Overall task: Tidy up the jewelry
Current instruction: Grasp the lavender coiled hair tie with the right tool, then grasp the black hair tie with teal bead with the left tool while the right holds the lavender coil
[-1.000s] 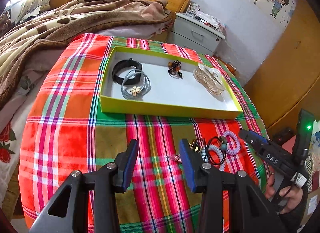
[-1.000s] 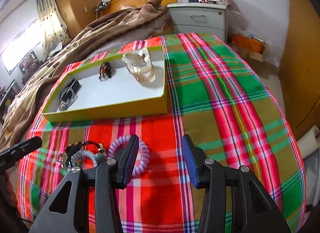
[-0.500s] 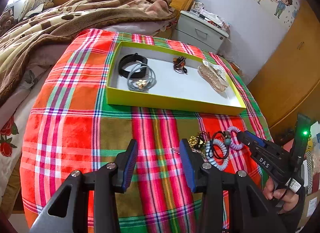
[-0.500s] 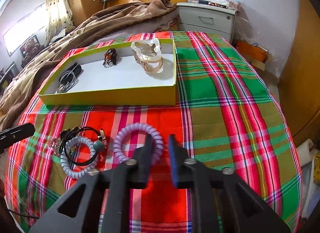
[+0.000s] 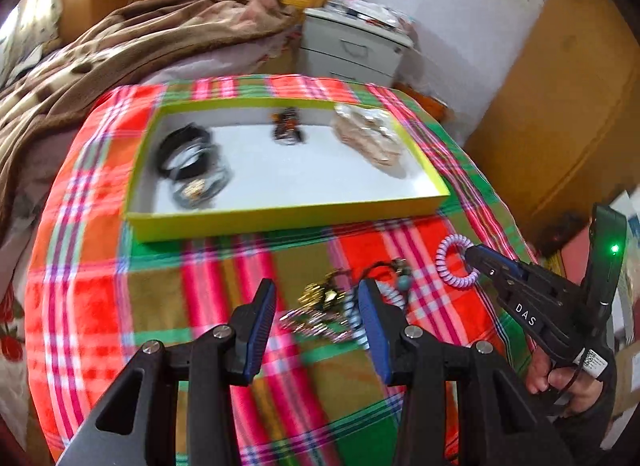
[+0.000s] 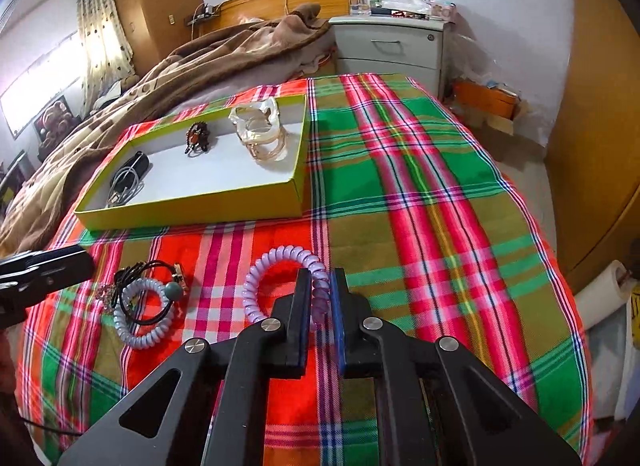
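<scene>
Clamped on the near edge of the purple coil hair tie (image 6: 280,286), my right gripper (image 6: 320,298) pinches only a few loops; the rest of the ring hangs forward over the plaid cloth (image 6: 420,185). That is my worry: the coil is springy and slick, I judge, and a shallow bite like this could let it squirt out partway to the yellow box (image 6: 192,213).

My left gripper (image 5: 316,306) is spread wide with nothing between its fingers, low over the tangled pile (image 5: 320,306) of a second coil tie, black elastic and gold bits. Those pieces look knotted together, so grabbing one may drag the others along.

The box already has black bands (image 6: 128,179), a dark clip (image 6: 197,139) and a clear claw clip (image 6: 260,133) inside. A careless drop could land my tie on them or catch the rim.
</scene>
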`<state>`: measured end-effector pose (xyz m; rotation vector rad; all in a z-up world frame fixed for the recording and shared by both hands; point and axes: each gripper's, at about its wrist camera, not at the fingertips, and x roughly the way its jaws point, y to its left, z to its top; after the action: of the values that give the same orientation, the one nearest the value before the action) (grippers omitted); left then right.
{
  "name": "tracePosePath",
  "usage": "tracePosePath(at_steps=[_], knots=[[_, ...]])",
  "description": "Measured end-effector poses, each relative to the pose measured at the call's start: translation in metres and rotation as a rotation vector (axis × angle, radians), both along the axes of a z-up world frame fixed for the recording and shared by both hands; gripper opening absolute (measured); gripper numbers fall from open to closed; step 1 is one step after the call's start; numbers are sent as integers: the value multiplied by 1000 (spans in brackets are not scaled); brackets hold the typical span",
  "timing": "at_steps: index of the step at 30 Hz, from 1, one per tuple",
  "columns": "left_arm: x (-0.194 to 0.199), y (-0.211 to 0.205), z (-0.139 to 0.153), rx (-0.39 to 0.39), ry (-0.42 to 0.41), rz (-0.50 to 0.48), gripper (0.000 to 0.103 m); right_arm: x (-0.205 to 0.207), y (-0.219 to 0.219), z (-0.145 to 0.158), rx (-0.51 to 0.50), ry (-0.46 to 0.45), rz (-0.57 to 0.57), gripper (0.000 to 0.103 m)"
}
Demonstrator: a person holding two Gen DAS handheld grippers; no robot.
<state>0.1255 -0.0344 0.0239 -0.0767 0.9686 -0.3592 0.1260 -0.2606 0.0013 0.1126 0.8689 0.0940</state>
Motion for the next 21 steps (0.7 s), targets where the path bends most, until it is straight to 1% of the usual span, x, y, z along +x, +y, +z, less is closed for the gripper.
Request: tracePosePath(at_steps=[3,8,10,13,16,18,21], knots=[[3,-20,1,18,-9,-78,45,-4,-4,3,18,-11,-4,10],[9,-48,-7,78,4,-151,45,-7,-9,2,27,-9,-14,10],[9,-54,-10,83,14,-162,45,-8,-12,2,38,-8,-20,10],[9,-65,-14,142,-4,-185,45,-8,-13,2,41,-8,-20,10],[11,-72,-17,146,11,-196,45,-8,-14,2,49,-12,-21,10],[11,-76,-20,176,2,-205,45,-7,-14,1,53,-11,-22,10],[15,-82,-27,191,26,-214,45,-7,-15,1,61,-11,-24,10]])
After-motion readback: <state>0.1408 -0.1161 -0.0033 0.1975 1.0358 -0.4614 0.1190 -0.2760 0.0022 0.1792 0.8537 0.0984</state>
